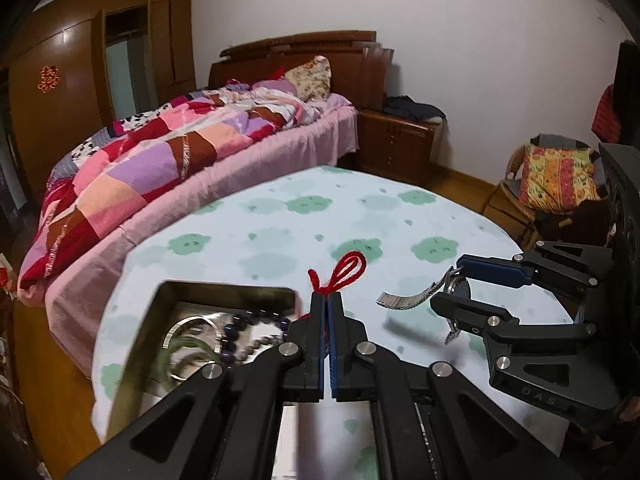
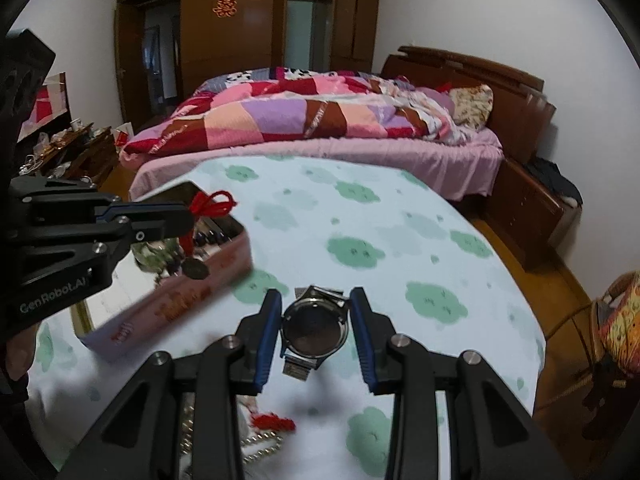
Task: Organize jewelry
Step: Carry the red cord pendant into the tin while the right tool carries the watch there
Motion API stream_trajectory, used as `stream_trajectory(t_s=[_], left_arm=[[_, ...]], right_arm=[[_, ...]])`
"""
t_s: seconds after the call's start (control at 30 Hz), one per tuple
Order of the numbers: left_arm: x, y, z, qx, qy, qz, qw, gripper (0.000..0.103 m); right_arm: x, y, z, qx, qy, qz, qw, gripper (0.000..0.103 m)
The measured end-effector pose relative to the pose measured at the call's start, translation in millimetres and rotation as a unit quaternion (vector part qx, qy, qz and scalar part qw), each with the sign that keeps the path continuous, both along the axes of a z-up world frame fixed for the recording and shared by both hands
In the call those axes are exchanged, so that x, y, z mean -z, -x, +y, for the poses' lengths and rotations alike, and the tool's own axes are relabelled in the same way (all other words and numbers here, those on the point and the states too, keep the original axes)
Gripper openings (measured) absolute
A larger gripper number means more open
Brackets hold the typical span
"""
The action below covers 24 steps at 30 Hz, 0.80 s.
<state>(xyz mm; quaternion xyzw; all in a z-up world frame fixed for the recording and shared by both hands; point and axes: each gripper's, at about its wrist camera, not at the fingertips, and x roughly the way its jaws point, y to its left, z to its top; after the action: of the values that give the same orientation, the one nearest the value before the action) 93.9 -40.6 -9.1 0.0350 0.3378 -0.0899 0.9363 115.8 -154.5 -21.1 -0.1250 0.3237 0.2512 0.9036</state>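
Left gripper (image 1: 328,300): jaws clamped tight on a red cord (image 1: 340,276), its loop sticking up past the tips. In the right wrist view a dark pendant (image 2: 196,268) hangs from that cord below the jaws, swinging free over the tin (image 2: 180,300). Pinching the cord rather than the pendant likely lets the piece dangle straight for lowering in.

Right gripper (image 2: 316,320): jaws part-closed on a watch (image 2: 314,326), pads pressing the case edges, caseback toward the camera. Metal strap ends droop off both sides; gripping the rigid case seems the sensible hold, since the strap would flex.

Both pieces are held clear above the table (image 1: 360,216), with its green-cloud cloth.

Tin sits open at the table's left edge. Inside: a silver bangle (image 1: 192,336), a dark bead bracelet (image 1: 244,328), something green, blurred.

More jewelry lies on the cloth near the right gripper's base: a red knot (image 2: 276,424) and a bead chain (image 2: 256,448).

Judgement: both items are bound for the tin; the loose pieces are still to be collected.
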Motion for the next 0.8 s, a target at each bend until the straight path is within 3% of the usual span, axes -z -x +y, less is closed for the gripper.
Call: stream_trajectory(t_s=[0.8], left_arm=[[-1.2,-0.1,79.2,-0.083,-0.004,-0.004,0.9965,0.0]], right_arm=[[-23.8,-2.6,90.8,-0.096,0.005,-0.035,0.995,0.037]])
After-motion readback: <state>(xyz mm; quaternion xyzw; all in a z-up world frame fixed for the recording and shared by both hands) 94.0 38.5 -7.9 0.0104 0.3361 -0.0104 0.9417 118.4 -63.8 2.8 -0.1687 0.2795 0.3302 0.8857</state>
